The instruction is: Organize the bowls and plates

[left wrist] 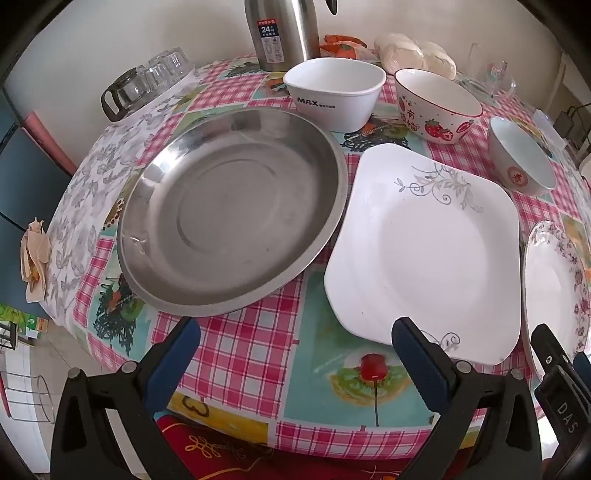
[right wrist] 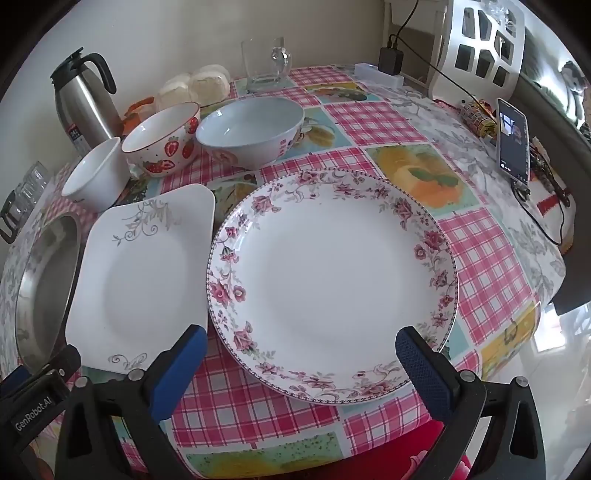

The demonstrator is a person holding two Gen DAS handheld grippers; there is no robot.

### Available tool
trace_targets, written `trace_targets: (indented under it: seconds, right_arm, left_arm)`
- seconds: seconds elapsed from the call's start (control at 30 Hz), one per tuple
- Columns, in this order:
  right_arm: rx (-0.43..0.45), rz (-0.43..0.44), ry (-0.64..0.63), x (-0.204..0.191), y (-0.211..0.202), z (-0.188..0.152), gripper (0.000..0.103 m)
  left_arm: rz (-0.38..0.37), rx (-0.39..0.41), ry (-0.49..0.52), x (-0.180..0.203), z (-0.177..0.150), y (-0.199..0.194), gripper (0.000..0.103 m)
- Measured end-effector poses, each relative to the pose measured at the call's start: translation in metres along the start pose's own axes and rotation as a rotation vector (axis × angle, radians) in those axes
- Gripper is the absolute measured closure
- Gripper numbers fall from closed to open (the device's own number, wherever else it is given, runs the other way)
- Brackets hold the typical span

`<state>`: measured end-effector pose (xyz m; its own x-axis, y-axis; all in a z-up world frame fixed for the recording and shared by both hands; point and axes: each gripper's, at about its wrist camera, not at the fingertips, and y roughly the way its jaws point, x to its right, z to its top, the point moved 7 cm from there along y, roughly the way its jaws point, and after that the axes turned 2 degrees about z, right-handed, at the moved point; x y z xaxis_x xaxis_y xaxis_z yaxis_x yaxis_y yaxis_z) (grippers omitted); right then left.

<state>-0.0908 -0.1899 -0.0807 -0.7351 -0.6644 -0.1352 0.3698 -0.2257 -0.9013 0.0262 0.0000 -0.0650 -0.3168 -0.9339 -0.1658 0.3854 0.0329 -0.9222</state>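
Observation:
A round steel plate (left wrist: 229,218) lies at the table's left, a white square plate (left wrist: 432,254) beside it, and a floral round plate (right wrist: 332,280) to the right. Behind them stand a white MAX bowl (left wrist: 334,92), a strawberry bowl (left wrist: 436,107) and a pale blue bowl (right wrist: 251,129). My left gripper (left wrist: 295,343) is open and empty above the table's near edge, between the steel and square plates. My right gripper (right wrist: 301,350) is open and empty, its fingers spread before the floral plate's near rim.
A steel thermos (left wrist: 282,33), upturned glasses (left wrist: 151,79) and bagged buns (left wrist: 413,53) stand at the back. A glass mug (right wrist: 264,62), a charger (right wrist: 389,61) and a propped phone (right wrist: 513,138) with its cable are on the right side. A white chair (right wrist: 480,40) stands behind.

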Motion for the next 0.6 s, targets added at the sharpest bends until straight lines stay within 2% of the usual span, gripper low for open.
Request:
trace_targets:
  seconds: [0.6]
  right_arm:
    - [-0.011, -0.005, -0.012, -0.002, 0.0016, -0.002, 0.0]
  left_arm:
    - [0.011, -0.004, 0.0, 0.0031, -0.0053, 0.0033, 0.0]
